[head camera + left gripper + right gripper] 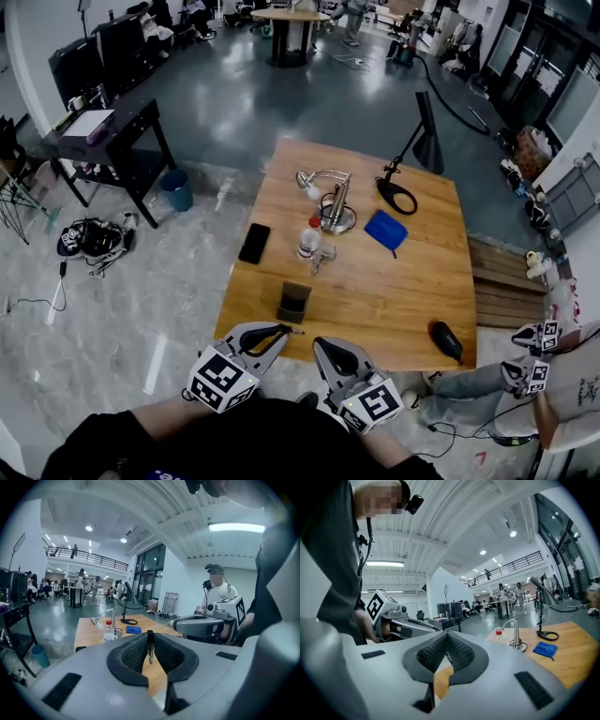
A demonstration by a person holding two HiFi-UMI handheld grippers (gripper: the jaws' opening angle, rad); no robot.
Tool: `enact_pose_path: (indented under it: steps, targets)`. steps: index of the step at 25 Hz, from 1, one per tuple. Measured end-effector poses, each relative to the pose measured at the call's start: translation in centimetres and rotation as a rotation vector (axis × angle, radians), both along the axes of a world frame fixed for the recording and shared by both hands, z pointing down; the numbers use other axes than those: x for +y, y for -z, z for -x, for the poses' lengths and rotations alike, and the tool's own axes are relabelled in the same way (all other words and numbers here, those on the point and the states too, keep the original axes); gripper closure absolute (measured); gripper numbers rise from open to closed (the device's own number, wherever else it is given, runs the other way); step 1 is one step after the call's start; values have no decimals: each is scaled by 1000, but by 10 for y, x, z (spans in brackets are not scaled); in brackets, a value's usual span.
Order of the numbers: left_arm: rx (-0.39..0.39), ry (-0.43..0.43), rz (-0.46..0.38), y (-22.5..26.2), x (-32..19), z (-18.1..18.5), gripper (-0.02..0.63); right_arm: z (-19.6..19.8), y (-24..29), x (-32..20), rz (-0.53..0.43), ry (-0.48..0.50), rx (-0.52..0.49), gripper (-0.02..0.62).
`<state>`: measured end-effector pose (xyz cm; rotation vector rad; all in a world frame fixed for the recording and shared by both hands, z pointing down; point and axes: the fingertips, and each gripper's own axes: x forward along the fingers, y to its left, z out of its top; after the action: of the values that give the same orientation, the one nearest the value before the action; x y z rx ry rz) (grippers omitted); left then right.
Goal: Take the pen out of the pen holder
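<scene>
Your left gripper (149,648) pinched the pen (150,638) across its barrel, lifted clear of the pen holder (293,302) on the table (394,300); light, stiff, likely slick, it favoured that mid-barrel hold. Your right gripper (446,640) was pressed together, empty

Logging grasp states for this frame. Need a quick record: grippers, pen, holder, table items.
left gripper: shut on pen
right gripper: shut, empty
pen: out of the pen holder, held near the table's front edge
table: wooden; also phone, bottle, blue cloth
</scene>
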<state>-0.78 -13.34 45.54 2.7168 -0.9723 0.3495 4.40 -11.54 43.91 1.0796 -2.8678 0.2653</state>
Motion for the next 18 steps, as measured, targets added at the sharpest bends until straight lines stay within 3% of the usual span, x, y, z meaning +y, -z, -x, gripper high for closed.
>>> enact_pose_path:
  steps: [18]
  targets:
    - [7, -8, 10, -4, 8, -6, 555, -3, -2, 8, 10, -8, 3, 597]
